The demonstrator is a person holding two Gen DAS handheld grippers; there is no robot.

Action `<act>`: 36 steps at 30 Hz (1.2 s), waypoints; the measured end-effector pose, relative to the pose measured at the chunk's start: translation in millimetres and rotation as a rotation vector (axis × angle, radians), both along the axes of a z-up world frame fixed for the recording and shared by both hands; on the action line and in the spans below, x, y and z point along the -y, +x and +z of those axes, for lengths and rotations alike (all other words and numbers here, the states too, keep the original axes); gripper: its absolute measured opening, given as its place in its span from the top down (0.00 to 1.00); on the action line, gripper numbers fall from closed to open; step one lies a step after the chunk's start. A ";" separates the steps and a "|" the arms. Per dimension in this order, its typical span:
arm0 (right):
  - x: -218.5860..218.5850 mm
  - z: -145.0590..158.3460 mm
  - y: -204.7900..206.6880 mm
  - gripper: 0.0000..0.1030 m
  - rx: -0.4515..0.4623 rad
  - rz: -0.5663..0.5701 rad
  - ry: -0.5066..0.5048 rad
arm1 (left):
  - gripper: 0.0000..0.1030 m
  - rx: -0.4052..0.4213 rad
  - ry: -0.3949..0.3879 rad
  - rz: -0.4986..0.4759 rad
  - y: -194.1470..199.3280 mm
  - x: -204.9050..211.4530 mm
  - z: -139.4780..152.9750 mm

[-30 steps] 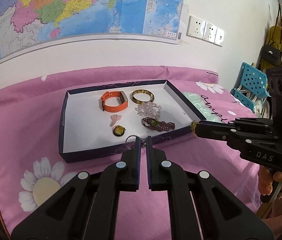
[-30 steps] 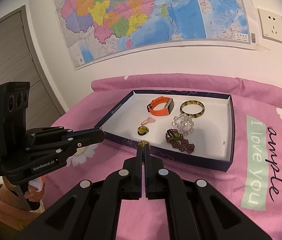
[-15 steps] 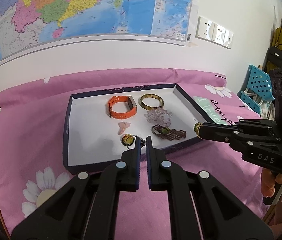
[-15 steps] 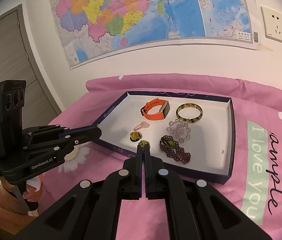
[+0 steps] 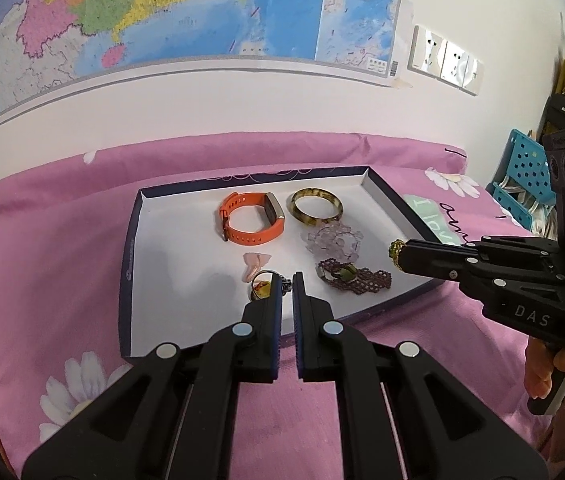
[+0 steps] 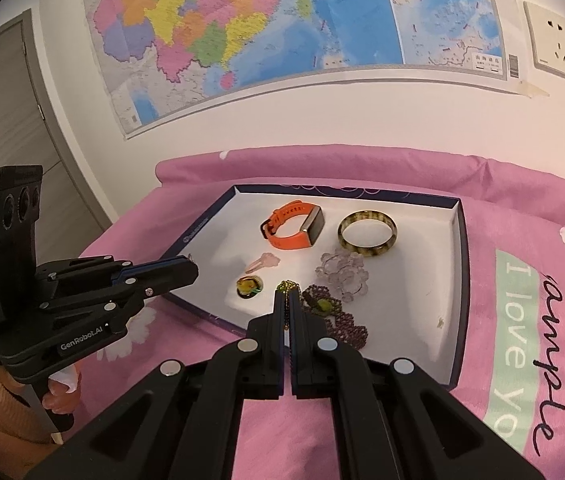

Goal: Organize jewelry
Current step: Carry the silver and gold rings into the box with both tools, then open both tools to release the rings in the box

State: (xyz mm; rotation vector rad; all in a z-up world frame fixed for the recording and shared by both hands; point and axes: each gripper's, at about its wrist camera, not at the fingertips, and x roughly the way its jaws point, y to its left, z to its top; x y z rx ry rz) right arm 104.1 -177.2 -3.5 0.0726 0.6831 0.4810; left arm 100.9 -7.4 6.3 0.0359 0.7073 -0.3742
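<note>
- Two-handed, holding a claw in each hand above the pink bedsheet (image 5: 42,240), near the front edge of the tray (image 5: 126,264).
- Pinching a small silver loop (image 5: 265,275) at the tips of the left claw (image 5: 287,280), jaws drawn almost together on it, tips hanging over the tray's near middle.
- Clamping a gold-green bead chain (image 5: 394,249) in the right claw (image 6: 287,294), jaws pressed tight on it, the beads poking out past the tips above the tray's near right part.
- Gripping each handle from below: right hand (image 5: 542,380) at the bedsheet's right edge, left hand (image 6: 58,396) at its left.
- Showing, toward the far edge of the tray, an orange watch (image 5: 252,224) lying beside a mottled yellow bangle (image 5: 316,208), watch to the left.
- Showing a clear bead bracelet (image 5: 334,240) just nearer than the bangle, and touching or overlapping a purple bead bracelet (image 5: 356,278) with a green stone, nearer again.
- Showing a pink clip (image 5: 256,264) in the middle of the tray and, just nearer, an amber ring (image 5: 260,290) partly hidden behind the left claw's finger.
</note>
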 end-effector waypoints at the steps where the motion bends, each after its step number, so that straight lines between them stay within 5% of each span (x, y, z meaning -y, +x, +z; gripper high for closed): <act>1: 0.1 -0.6 1.7 0.99 -0.003 -0.001 0.000 | 0.94 -0.004 0.003 0.002 2.1 0.6 -1.5; 36: -7.0 -27.0 45.2 0.99 -0.087 -0.040 -0.056 | 0.94 -0.119 0.014 0.053 46.0 10.7 -36.3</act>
